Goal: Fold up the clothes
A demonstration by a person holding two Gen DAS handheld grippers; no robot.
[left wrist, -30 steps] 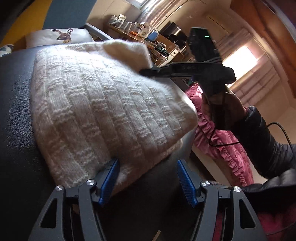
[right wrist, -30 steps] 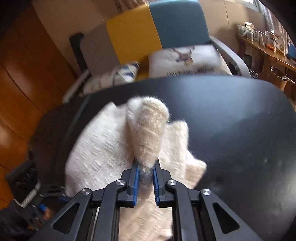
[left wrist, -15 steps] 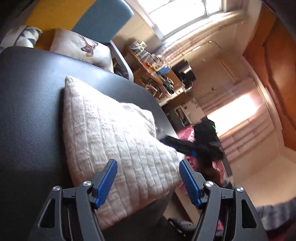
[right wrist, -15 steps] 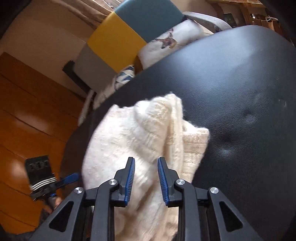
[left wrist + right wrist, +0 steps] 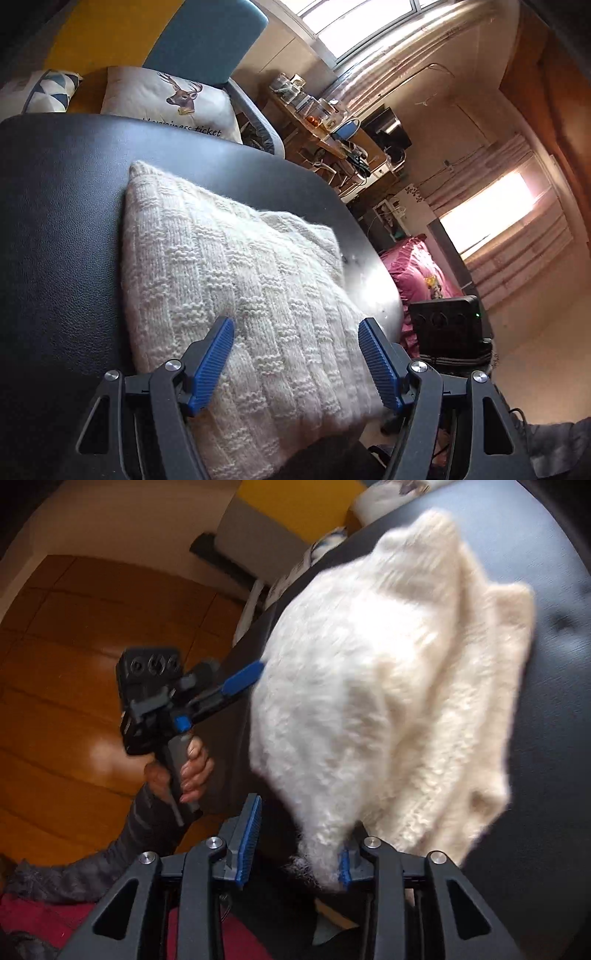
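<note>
Right wrist view showed the right tool [image 5: 295, 843] opening off the sweater [image 5: 388, 672]; the left tool [image 5: 295, 358] gaped empty; best withdrawn low, without snagging the fold.

Sweater [image 5: 376, 686]: blurred throughout the right wrist view, its knit pattern unreadable there; its near end was hidden behind the right gripper [image 5: 295, 843], whose jaws were opening.
Sweater's near edge: in the left wrist view it ran under the left gripper [image 5: 297, 363] and off the bottom edge.
Table [image 5: 55, 229]: cut off at the left edge beside the sweater.
Cushion [image 5: 170, 107]: beyond the sweater, its lower part hidden by the table's far rim, its lettering partly cut.
Shelf items [image 5: 314, 107]: far past the sweater, too small to tell.
Sleeve [image 5: 140, 834]: left of the sweater, cut off low in the frame.
</note>
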